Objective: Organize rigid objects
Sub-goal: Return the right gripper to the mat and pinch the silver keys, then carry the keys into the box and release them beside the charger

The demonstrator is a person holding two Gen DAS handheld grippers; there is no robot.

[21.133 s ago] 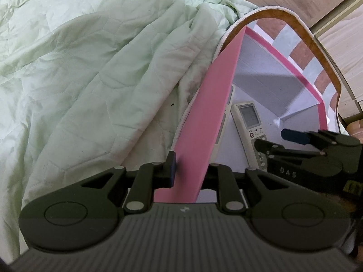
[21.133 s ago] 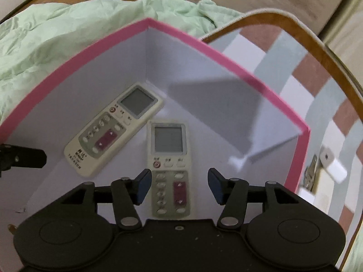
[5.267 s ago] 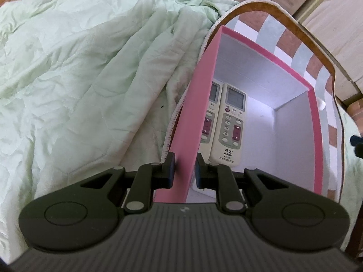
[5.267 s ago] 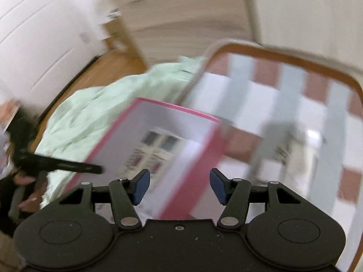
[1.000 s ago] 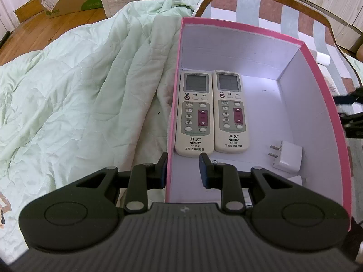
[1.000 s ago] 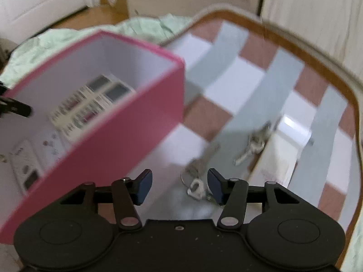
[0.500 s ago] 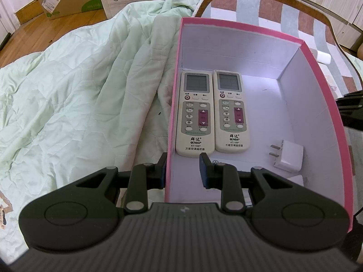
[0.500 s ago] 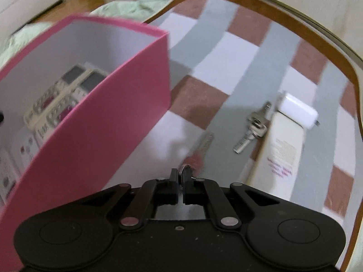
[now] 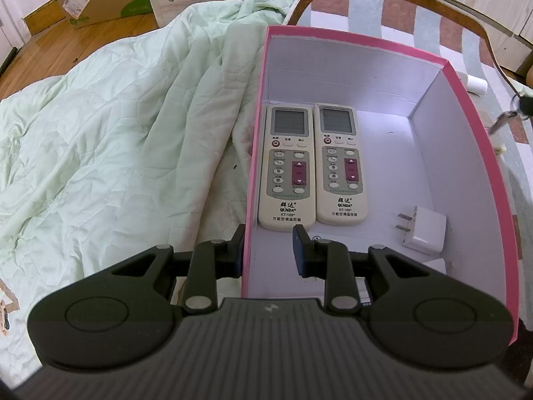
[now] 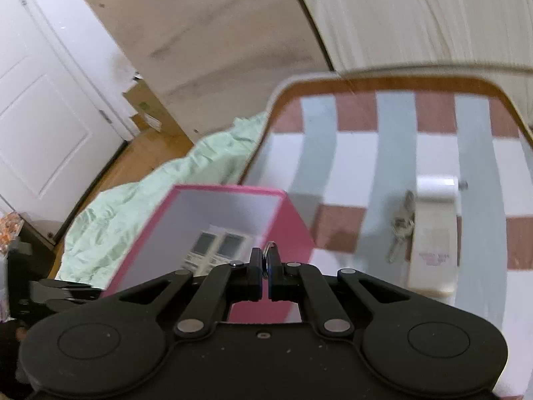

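Right now the pink cardboard box with the white inside point(image 9: 484, 153) is the thing to steer by. It sits on a checked mat of grey, white and brick-red squares point(image 10: 356, 153), with a pale green quilted blanket point(image 9: 110, 140) bunched against its left wall.

Inside, two cream air-conditioner remotes point(image 9: 288, 170) lie side by side, flush against that left wall, screens toward the far end. They look squared up to save floor space. A small white plug adapter point(image 9: 424, 228) rests by the right wall, nearer the front, prongs pointing toward the remotes.

The left gripper point(image 9: 268, 250) straddles the box's near-left corner, one finger outside the wall and one inside, with a clear gap on the inner side. So its fingers stand apart, not pinching; I judge it is there to steady the box.

The right gripper point(image 10: 265, 275) hangs above the box's right wall, its fingers pressed together on a metal key ring point(image 10: 267, 253) that pokes up between the tips. From the left camera a key point(image 9: 503, 121) dangles just beyond the right wall, which fits a carry toward the open box.

Well out on the mat, right of the box, a second bunch of keys point(image 10: 401, 228) lies touching a cream rectangular tube with a white cap point(image 10: 433, 233). Those seem yet to be gathered.
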